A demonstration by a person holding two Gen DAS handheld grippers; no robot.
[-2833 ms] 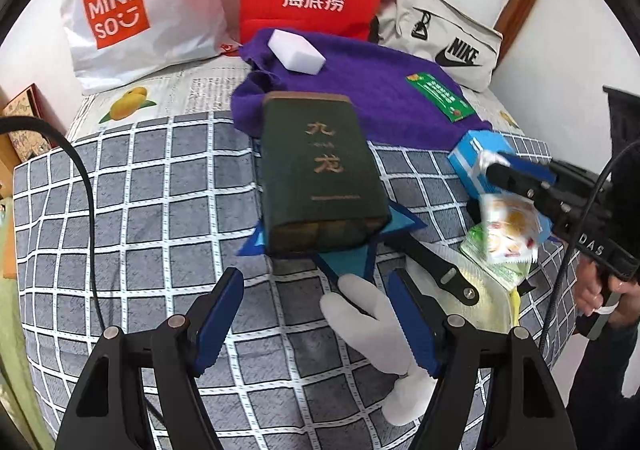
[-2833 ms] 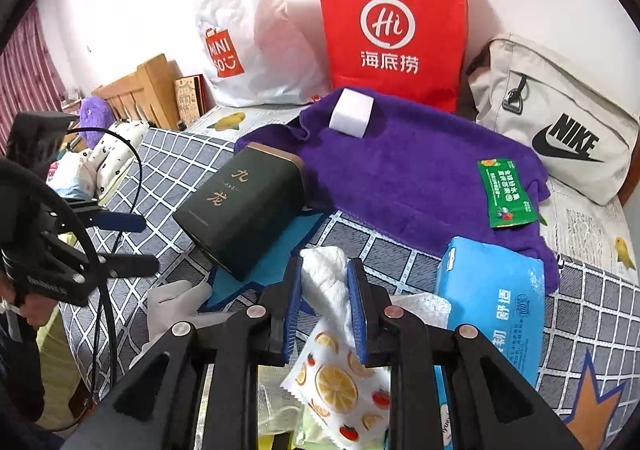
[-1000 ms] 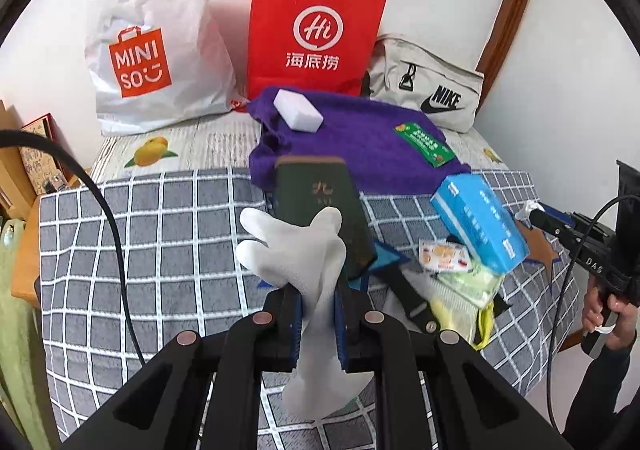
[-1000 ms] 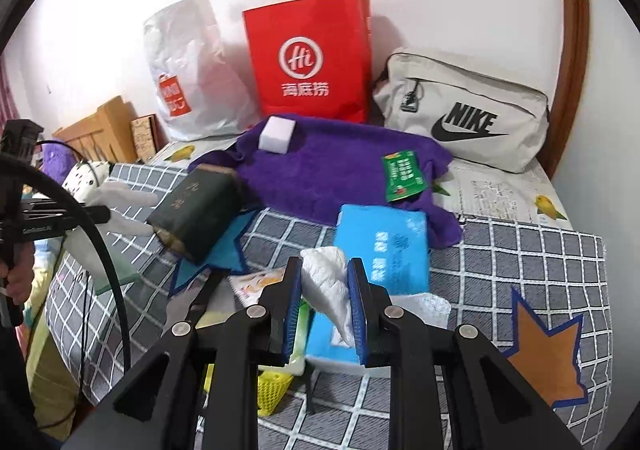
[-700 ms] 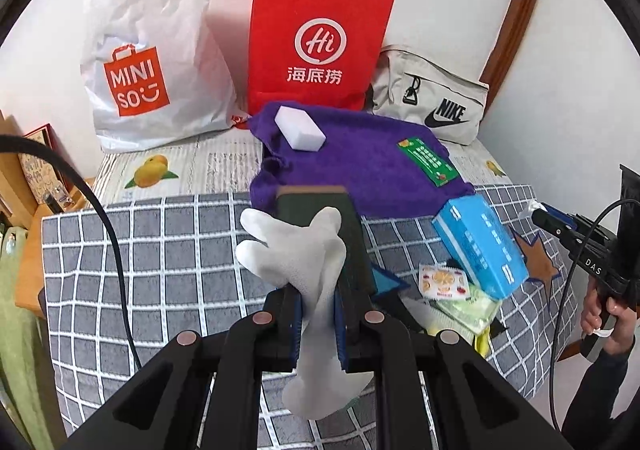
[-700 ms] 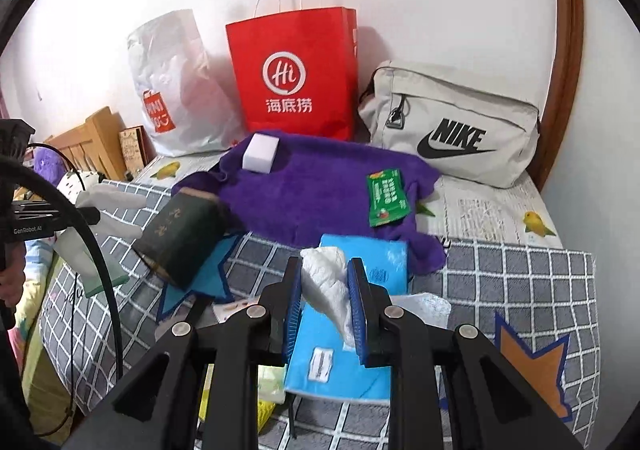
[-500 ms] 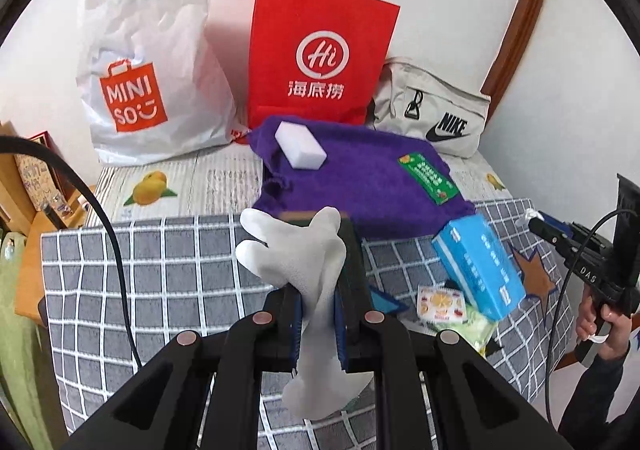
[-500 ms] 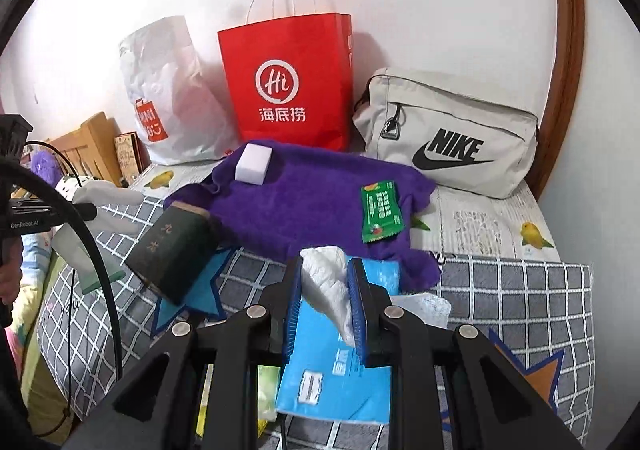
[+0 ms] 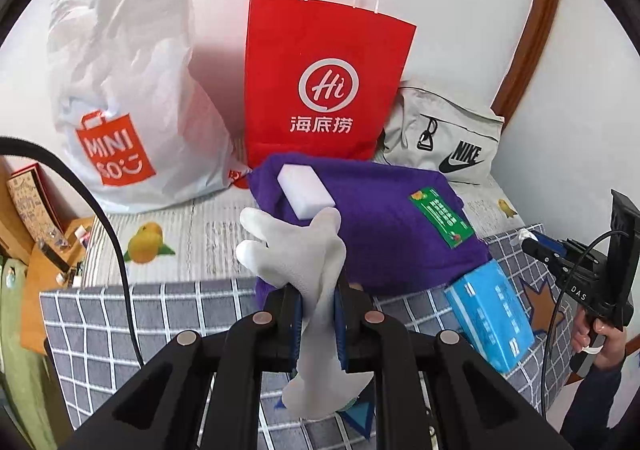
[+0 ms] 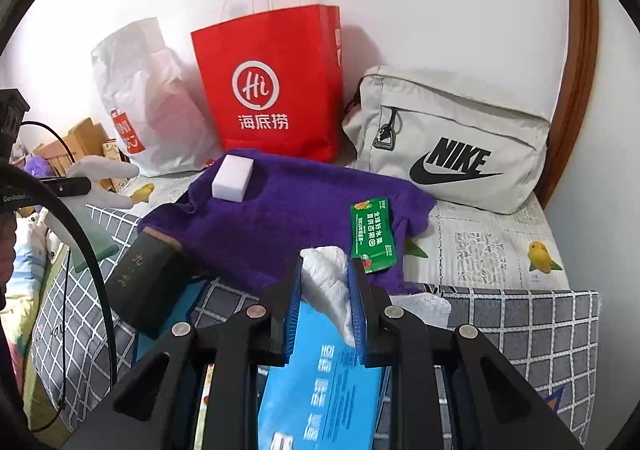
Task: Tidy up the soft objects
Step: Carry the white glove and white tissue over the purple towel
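My left gripper (image 9: 318,304) is shut on a white glove (image 9: 304,250), held up above the checked bedcover (image 9: 160,310); the glove's fingers splay above the jaws and its cuff hangs below. In the right wrist view the same glove (image 10: 102,170) shows at far left. My right gripper (image 10: 324,290) is shut on a crumpled white tissue (image 10: 326,274) over a blue tissue pack (image 10: 320,378). A purple towel (image 9: 380,218) lies ahead with a white sponge block (image 9: 306,192) and a green sachet (image 9: 442,216) on it.
A red paper bag (image 9: 328,90), a white Miniso bag (image 9: 120,110) and a grey Nike bag (image 9: 444,146) stand along the wall. A dark green tin (image 10: 144,282) lies on the cover. A person's hand (image 9: 596,342) holds the right gripper's handle. The bed edge is at left.
Both grippers have moved forward toward the bags at the wall, each keeping its hold. The green tin has dropped out of sight behind the glove in the left wrist view.
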